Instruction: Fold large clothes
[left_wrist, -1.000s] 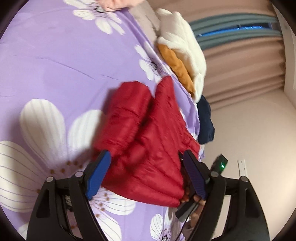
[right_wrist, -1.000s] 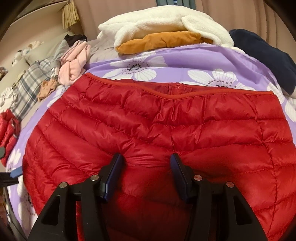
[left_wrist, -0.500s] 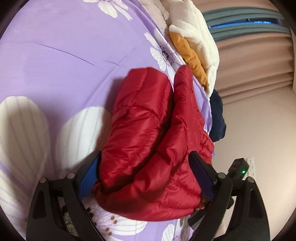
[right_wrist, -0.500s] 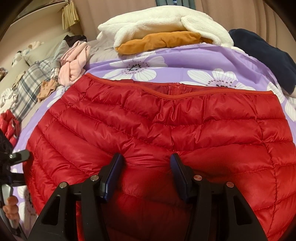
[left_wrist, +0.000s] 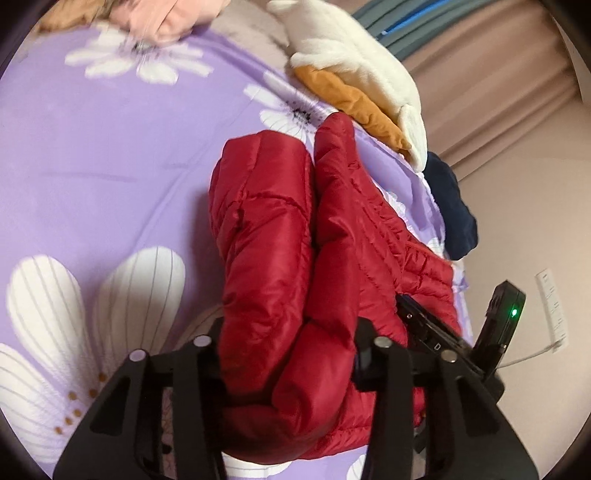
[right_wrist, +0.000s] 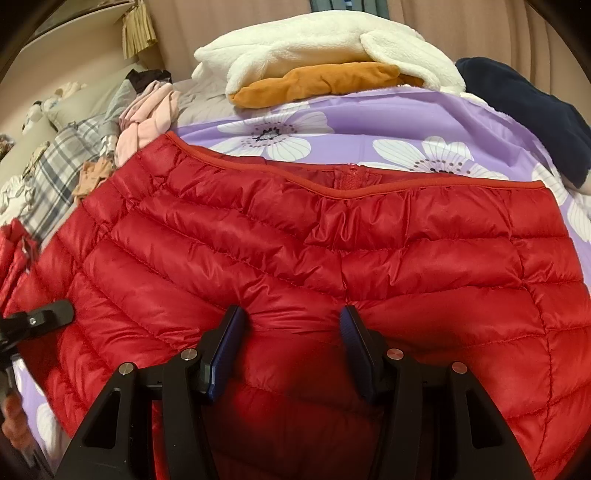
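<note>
So the red puffer jacket (right_wrist: 295, 251) is spread flat on the purple flower bedspread (left_wrist: 110, 155), hem toward the far side. It looks light, squishy and pretty slippery, so I'd grab at a stitched seam or the hem, not mid-puff. Left gripper (left_wrist: 288, 347) is clamped around a bunched sleeve, right gripper (right_wrist: 291, 343) sits with its jaws apart on the jacket's back. Folded fleece pile (right_wrist: 325, 48) sits at the far edge, curtains (left_wrist: 517, 81) behind
</note>
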